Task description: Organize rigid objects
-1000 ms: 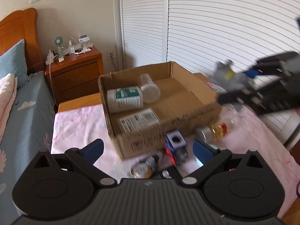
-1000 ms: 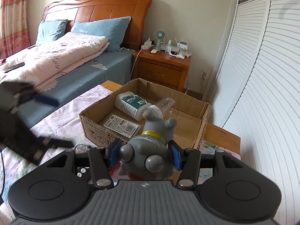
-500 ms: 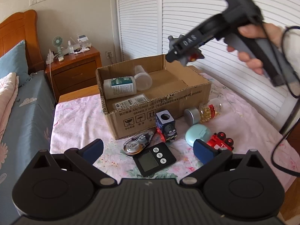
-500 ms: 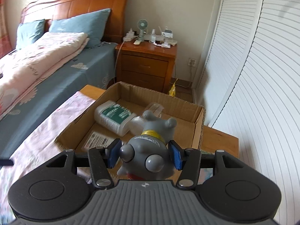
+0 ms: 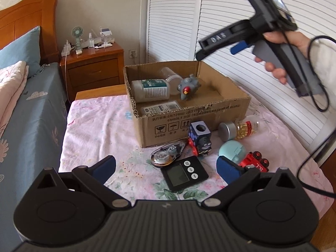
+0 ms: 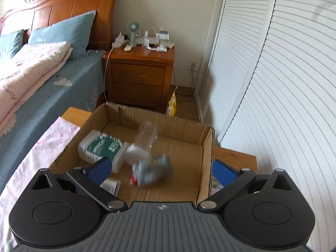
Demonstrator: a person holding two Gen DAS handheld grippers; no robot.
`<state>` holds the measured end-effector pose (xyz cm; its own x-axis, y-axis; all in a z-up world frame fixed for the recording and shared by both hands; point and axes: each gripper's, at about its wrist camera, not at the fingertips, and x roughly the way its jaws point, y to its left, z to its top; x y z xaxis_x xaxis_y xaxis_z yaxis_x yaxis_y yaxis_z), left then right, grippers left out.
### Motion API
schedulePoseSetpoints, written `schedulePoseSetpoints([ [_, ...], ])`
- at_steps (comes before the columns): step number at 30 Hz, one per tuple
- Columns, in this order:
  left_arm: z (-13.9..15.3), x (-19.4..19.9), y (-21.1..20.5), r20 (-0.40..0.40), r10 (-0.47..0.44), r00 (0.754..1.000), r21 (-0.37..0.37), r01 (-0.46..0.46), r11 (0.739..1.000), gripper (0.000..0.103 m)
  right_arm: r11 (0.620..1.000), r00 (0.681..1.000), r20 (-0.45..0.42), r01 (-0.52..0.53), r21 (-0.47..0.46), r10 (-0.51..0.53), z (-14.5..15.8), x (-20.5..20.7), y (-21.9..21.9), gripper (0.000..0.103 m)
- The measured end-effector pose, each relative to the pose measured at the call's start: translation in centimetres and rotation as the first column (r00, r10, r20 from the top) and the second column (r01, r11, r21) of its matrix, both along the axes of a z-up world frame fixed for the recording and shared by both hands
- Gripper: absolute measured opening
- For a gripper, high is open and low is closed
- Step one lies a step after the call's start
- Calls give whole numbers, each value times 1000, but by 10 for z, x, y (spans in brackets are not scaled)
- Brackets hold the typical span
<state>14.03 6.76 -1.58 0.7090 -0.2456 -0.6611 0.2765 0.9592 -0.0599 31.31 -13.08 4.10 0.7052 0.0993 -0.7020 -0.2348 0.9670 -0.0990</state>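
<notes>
The right gripper (image 6: 160, 171) is held above the box (image 6: 206, 157) with its jaws spread wide; they have just been opening, and nothing is pinched between them. The grey toy (image 6: 152, 169) is seen blurred below them, clear of both pads, over the box floor. In the left wrist view the toy (image 5: 188, 86) is shown inside the box (image 5: 189, 124), beside a white bottle (image 5: 150, 90) and a clear jar (image 5: 171, 78). A flat pack (image 5: 160, 109) is seen against the near wall. The right gripper (image 5: 214, 51) is carried by a hand (image 5: 281, 58) over the far right corner of the box. The left gripper (image 5: 166, 168) is held spread and empty over the pink cloth (image 5: 96, 130). In front of the box, a tape dispenser (image 5: 166, 154), a timer (image 5: 184, 175), a blue train (image 5: 199, 137), a pill bottle (image 5: 239, 128), a teal case (image 5: 232, 152) and a red train (image 5: 255, 163) are laid out.
</notes>
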Motion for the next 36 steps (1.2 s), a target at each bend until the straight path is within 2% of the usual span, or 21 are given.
schedulePoseSetpoints([
  [4,1,-1,1,0,14,1000,6,-14,1000,101,1000,1000,-19,12,8,-12,-1,-15,-2,103],
  [8,2,-3,3,6,42,999,19,-42,999,101,998,998,-41,40,56,-37,-3,-31,-6,103],
  [14,1,-7,10,16,77,997,24,-77,997,102,994,998,-32,59,93,-57,-16,-71,-10,103],
  [20,-1,-8,14,3,86,996,26,-87,996,102,986,991,-71,120,116,-112,-51,-112,-15,103],
  [26,-5,-10,11,3,84,996,43,-84,996,102,991,986,-141,97,94,-83,-96,-149,-9,103],
  [30,-7,-10,6,-2,72,997,46,-72,996,102,993,981,-188,66,100,-46,-114,-160,-3,103],
  [36,-11,-8,0,-24,62,998,36,-61,997,102,994,979,-177,107,21,-102,-130,-163,-2,103],
])
